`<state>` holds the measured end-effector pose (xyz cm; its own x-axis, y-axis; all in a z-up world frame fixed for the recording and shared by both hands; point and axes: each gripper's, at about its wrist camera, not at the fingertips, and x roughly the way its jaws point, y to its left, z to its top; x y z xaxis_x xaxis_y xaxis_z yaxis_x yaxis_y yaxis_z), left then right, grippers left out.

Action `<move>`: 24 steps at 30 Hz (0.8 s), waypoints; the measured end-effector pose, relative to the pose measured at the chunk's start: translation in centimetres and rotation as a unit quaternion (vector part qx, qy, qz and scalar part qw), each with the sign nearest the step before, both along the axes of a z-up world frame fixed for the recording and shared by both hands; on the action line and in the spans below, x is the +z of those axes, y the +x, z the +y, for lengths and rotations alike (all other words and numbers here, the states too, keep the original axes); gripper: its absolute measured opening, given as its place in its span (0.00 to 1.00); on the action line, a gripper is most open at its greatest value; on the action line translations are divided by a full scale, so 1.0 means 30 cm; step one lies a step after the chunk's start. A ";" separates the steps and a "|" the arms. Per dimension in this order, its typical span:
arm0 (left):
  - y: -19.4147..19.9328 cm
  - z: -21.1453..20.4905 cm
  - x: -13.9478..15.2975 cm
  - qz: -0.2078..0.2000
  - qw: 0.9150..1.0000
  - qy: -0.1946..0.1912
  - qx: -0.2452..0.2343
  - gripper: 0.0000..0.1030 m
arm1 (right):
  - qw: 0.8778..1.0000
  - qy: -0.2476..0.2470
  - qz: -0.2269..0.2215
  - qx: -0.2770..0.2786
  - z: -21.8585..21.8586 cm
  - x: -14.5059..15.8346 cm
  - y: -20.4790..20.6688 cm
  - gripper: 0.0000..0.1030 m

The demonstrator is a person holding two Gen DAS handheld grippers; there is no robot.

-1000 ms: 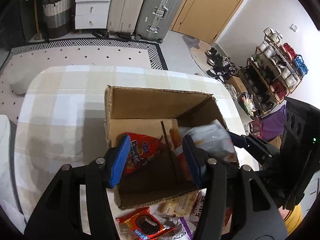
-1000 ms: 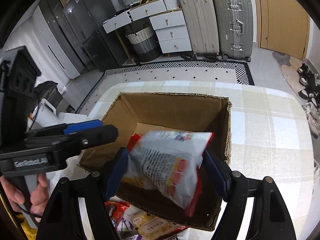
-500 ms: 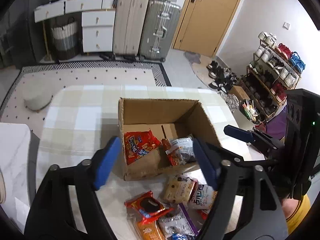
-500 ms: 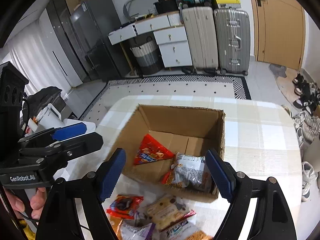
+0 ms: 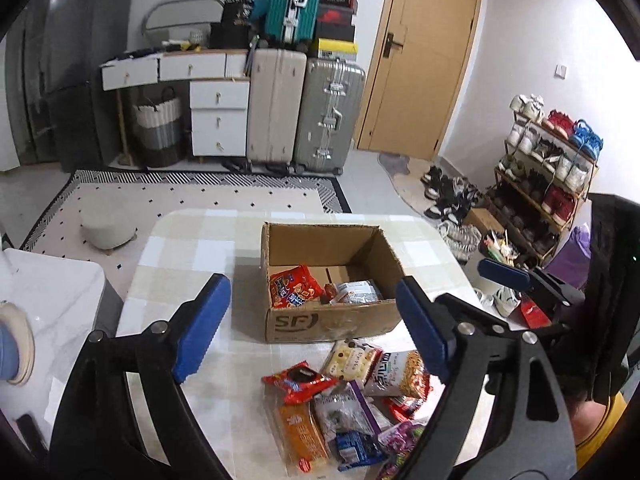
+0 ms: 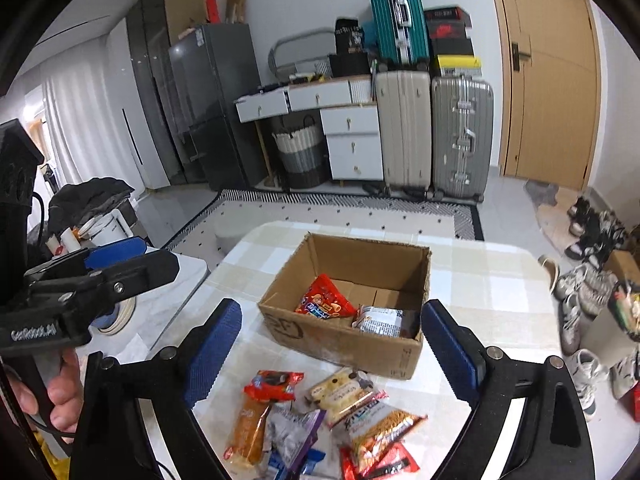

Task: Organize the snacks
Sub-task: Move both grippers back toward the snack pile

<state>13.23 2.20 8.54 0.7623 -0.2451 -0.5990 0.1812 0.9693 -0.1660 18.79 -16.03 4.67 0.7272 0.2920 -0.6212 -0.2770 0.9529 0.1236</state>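
An open cardboard box (image 5: pixel 332 322) (image 6: pixel 344 344) stands on the checked table. Inside lie a red snack bag (image 5: pixel 294 286) (image 6: pixel 324 302) and a grey-white snack bag (image 5: pixel 356 292) (image 6: pixel 378 320). A pile of loose snack packets (image 5: pixel 344 408) (image 6: pixel 320 416) lies on the table in front of the box. My left gripper (image 5: pixel 312 332) is open and empty, held high above the packets. My right gripper (image 6: pixel 332 354) is open and empty, also raised above the pile. The right gripper shows at the right of the left wrist view (image 5: pixel 516 280), the left one at the left of the right wrist view (image 6: pixel 116 264).
The table (image 5: pixel 192 256) has rounded corners, with a white side table (image 5: pixel 44 292) to its left. Suitcases (image 5: pixel 304 108), drawers and a door stand at the back; a shoe rack (image 5: pixel 552 168) stands at the right.
My right gripper let go of the grey-white snack bag, which now lies in the box. Both grippers have pulled back and up, away from the box, and stand wider open.
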 end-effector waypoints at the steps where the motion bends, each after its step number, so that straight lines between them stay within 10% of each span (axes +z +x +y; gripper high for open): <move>1: -0.039 0.010 0.017 -0.008 1.000 -0.001 0.004 0.82 | 1.000 0.000 -0.013 0.001 -0.003 0.017 -0.044 0.91; 11: -0.409 0.040 0.094 -0.061 0.998 0.014 0.022 0.84 | 0.991 0.006 -0.136 0.013 0.028 0.159 -0.436 0.99; 24: -0.796 0.148 0.035 -0.113 0.991 0.010 0.070 0.99 | 0.983 0.055 -0.176 0.002 0.017 0.099 -0.732 0.99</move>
